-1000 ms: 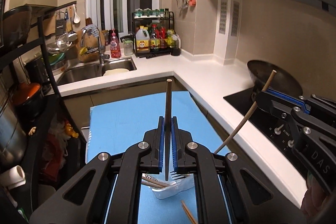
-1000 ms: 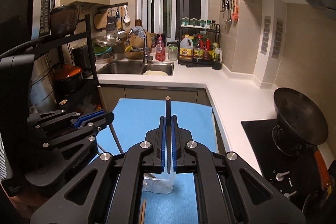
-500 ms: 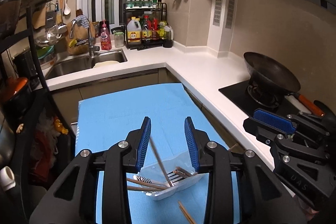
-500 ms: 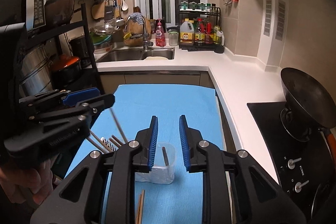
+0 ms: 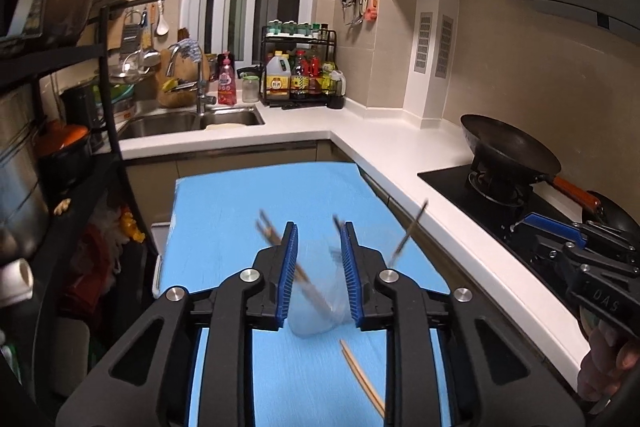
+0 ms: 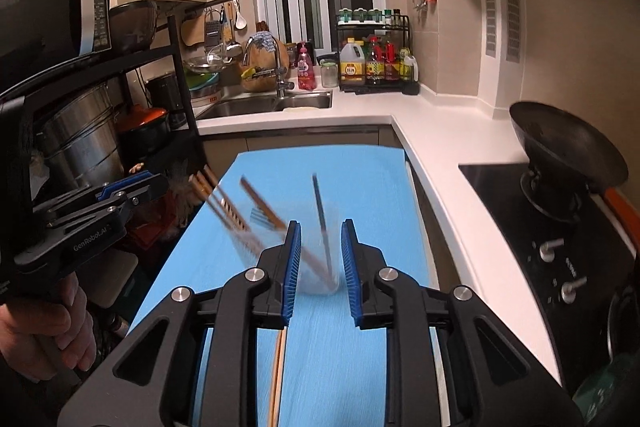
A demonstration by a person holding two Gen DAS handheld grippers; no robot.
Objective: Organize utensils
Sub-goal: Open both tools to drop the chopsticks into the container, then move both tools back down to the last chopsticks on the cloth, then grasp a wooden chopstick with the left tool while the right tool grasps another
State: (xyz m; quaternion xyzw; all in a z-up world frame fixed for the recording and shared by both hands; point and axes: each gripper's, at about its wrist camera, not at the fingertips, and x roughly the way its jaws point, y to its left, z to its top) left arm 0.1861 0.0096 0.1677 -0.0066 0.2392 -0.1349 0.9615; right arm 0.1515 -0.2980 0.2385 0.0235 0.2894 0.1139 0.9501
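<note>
Motion blur smears the clear container (image 5: 320, 307) and the utensils (image 5: 276, 247) standing in it; the loose chopsticks (image 6: 278, 375) run off the lower edge, partly hidden behind the jaws.

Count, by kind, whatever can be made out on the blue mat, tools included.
Tools: 2 (left tool, right tool, both open)
Clear containers: 2 (tray, cup)
Light chopsticks lying flat: 2
Dark chopstick standing in the cup: 1
Total: 7
The utensils in the tray are too blurred to count.
</note>
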